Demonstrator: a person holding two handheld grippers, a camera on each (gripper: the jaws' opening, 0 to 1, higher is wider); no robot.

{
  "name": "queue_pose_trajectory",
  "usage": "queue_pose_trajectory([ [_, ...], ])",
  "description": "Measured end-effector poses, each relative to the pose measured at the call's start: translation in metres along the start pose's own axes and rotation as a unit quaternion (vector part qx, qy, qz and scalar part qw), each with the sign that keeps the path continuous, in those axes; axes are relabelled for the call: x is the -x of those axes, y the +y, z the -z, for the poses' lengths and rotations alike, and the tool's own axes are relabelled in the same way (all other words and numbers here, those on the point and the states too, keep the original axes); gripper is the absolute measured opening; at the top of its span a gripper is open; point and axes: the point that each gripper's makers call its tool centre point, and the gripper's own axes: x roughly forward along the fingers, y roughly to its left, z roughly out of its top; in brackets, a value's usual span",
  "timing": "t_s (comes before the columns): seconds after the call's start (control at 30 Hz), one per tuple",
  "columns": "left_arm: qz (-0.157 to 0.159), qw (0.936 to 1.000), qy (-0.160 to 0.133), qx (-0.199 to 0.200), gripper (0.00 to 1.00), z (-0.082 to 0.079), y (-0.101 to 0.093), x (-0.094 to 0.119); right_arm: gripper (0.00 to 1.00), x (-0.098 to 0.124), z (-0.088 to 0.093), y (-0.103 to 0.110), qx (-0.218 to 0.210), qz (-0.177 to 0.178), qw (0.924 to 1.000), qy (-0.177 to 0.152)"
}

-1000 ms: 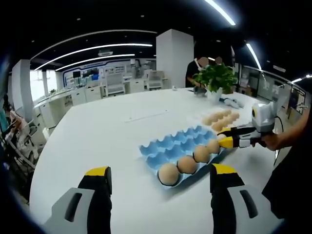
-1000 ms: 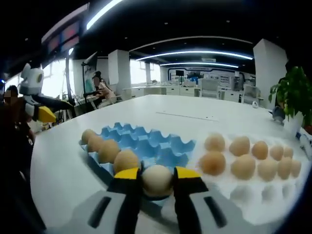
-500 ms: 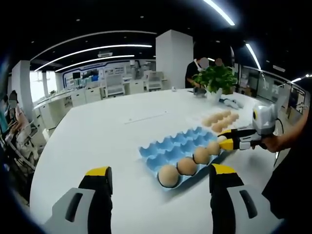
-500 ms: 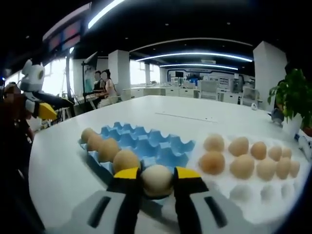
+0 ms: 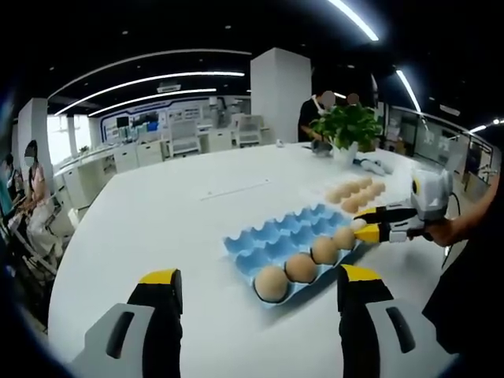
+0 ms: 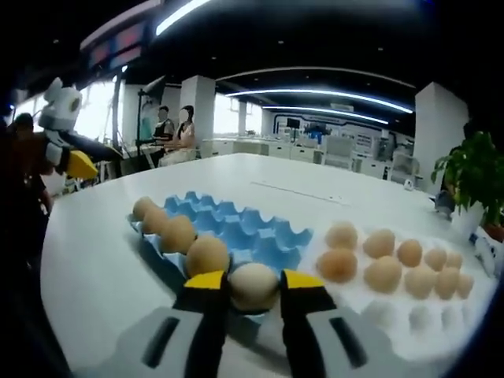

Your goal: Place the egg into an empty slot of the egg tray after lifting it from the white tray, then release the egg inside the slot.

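Note:
In the right gripper view my right gripper (image 6: 253, 285) is shut on a pale egg (image 6: 252, 283), held low over the near corner of the blue egg tray (image 6: 244, 236). A row of brown eggs (image 6: 179, 233) fills the tray's left edge. The white tray (image 6: 409, 315) on the right holds several eggs (image 6: 383, 273). In the left gripper view my left gripper (image 5: 258, 277) stands open above the table, short of the blue egg tray (image 5: 283, 232). The right gripper (image 5: 378, 231) reaches in at that tray's far end of the egg row (image 5: 301, 267).
A potted plant (image 5: 346, 126) stands at the table's far side, with a person behind it. The white table (image 5: 157, 213) spreads wide to the left of the egg tray. People sit at the back left (image 6: 185, 130). The left gripper (image 6: 71, 157) shows at the left.
The right gripper keeps its hold on the egg. Its view has tipped slightly, so the trays sit a little lower and farther. The left gripper has stayed put.

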Motion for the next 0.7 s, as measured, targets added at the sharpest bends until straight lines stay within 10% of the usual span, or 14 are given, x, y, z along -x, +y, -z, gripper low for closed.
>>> queue_pose_trajectory([
  [0.23, -0.003, 1.0000, 0.000, 0.001, 0.82, 0.000, 0.001, 0.000, 0.27, 0.010, -0.036, -0.034, -0.006, 0.056, 0.9973, -0.047],
  [0.43, -0.002, 1.0000, 0.001, 0.002, 0.82, 0.001, 0.001, 0.000, 0.29, 0.001, -0.027, -0.078, -0.067, 0.119, 0.9902, -0.030],
  [0.7, -0.006, 1.0000, 0.003, 0.003, 0.82, 0.002, 0.003, 0.002, 0.32, -0.016, -0.012, -0.082, -0.066, 0.114, 0.9912, 0.002],
])
